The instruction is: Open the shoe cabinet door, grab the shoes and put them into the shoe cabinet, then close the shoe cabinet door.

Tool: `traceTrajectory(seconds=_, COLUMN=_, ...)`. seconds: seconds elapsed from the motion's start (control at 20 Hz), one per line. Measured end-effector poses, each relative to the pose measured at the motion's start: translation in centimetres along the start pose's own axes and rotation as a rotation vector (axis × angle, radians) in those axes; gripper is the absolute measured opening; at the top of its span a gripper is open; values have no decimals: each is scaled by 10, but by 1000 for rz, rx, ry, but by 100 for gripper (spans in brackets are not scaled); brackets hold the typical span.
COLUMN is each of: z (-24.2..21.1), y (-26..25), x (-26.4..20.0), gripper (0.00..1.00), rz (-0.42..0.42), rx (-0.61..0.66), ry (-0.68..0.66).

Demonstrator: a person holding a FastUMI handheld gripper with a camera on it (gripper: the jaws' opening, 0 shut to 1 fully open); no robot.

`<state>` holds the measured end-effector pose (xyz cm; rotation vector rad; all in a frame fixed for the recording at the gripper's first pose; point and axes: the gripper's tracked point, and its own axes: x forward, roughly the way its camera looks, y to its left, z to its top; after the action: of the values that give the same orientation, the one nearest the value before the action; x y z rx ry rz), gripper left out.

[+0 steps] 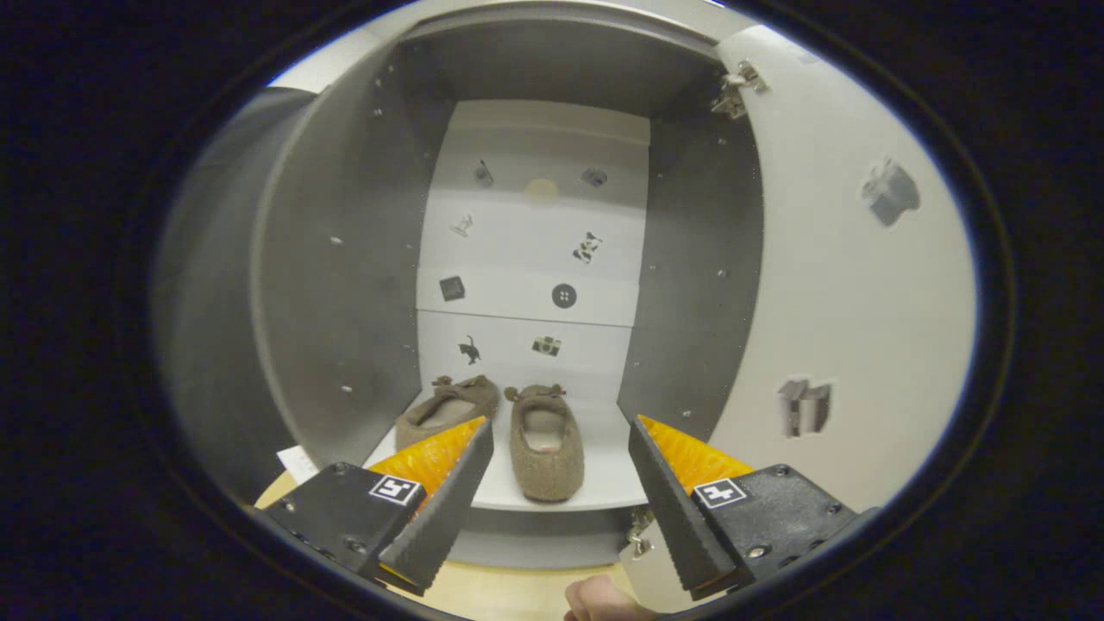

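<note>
So at this point the shoe part looked basically done. Both fuzzy brown slippers sat side by side on the pale bottom shelf (604, 483) of the grey shoe cabinet (345, 285), toes pointing at the back: the left slipper (448, 410) tucked near the left wall and partly behind the left finger, the right slipper (545, 444) just ahead of the fingers, in line with the gap between them. The gripper (561, 431) had its fingers spread wide apart with nothing between them, hanging in front of the shelf edge and not touching either slipper.

The white cabinet door (845, 293) stood swung open on the right, its metal hinge (737, 90) showing at the top and another down near the shelf corner. The back panel (535, 259) was white with little dark stickers on it. A bit of the person's hand (604, 599) poked in below the fingers.

Best guess, the only step left was closing the door. That would mean backing out of the opening, getting around to the far side of that door, and pushing it round on its hinges until it sat flush, making sure the fingers cleared the frame.
</note>
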<state>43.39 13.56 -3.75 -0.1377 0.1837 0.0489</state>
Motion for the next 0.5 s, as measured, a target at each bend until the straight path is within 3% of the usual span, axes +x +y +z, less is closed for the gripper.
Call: traceTrajectory(seconds=0.5, z=41, y=-34, x=-203, gripper=100, rz=73, rx=89, ry=-61)
